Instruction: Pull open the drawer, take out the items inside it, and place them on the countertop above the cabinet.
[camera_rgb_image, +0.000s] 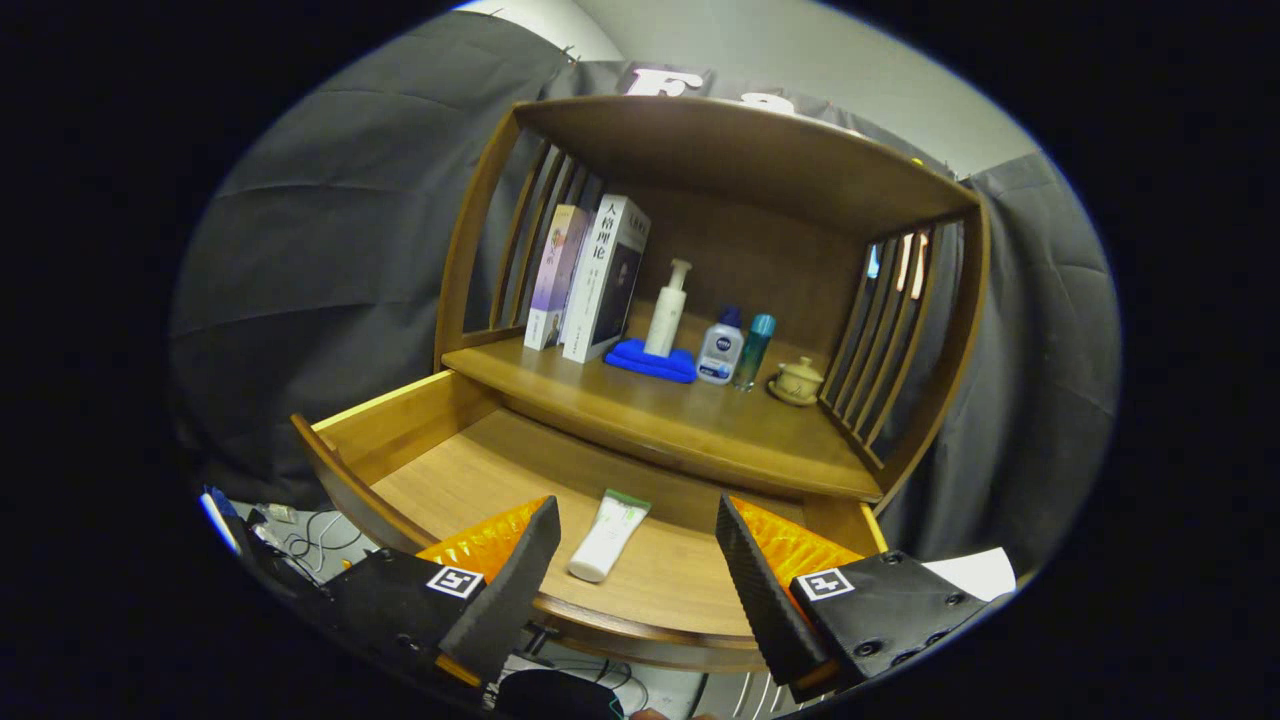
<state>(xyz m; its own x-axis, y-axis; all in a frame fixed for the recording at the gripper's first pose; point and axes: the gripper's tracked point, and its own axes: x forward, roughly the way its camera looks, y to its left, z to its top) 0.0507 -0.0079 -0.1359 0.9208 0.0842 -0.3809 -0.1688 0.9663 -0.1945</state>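
The wooden drawer (420, 420) stands pulled out below the cabinet's countertop (640, 410). On its floor lies a white tube with a green end (608, 536), pointing toward the countertop. My gripper (638, 535) hovers above the drawer's front edge, open, with the tube lying lower down in the gap between the fingers. Neither finger touches it.
On the countertop stand two books (590, 280), a white pump bottle (668, 310) on a blue cloth (650, 362), a small white bottle (720, 347), a teal bottle (754, 350) and a small lidded cup (797, 381). Slatted sides and a top shelf enclose it. Cables lie on the floor at left.
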